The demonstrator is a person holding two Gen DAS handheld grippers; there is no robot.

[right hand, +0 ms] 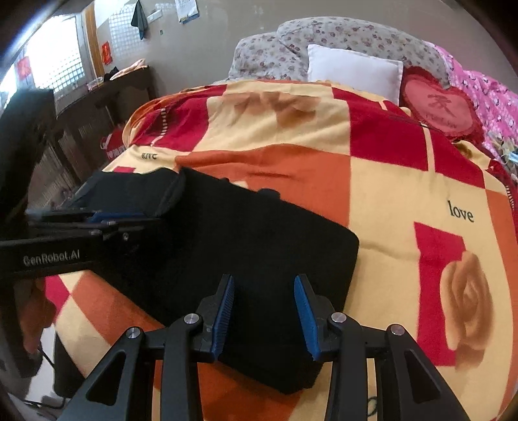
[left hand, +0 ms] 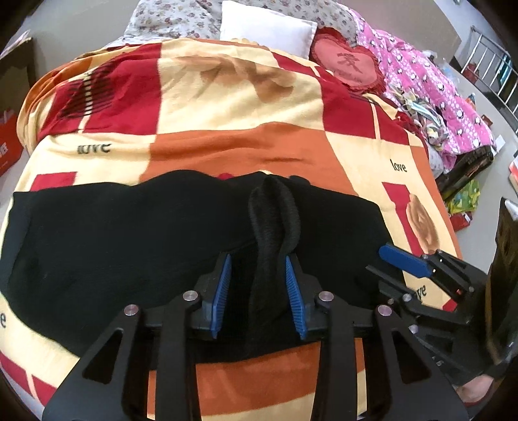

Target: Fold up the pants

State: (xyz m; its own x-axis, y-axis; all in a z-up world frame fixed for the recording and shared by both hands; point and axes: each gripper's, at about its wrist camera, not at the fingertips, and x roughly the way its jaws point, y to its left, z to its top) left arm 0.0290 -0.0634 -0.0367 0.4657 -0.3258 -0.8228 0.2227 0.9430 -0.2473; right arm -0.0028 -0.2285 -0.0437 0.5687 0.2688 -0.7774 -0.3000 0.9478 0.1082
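Note:
Black pants lie across a red, orange and cream blanket on a bed. In the left wrist view my left gripper stands open around a raised fold of the ribbed waistband, which rises between its blue pads without being pinched. My right gripper shows at the right, at the pants' edge. In the right wrist view my right gripper is open just above the pants, near their right corner. The left gripper shows at the left, against a lifted fold.
A white pillow, a red heart cushion and a floral quilt lie at the head of the bed. Pink bedding is piled at the right. Dark wooden furniture stands left of the bed.

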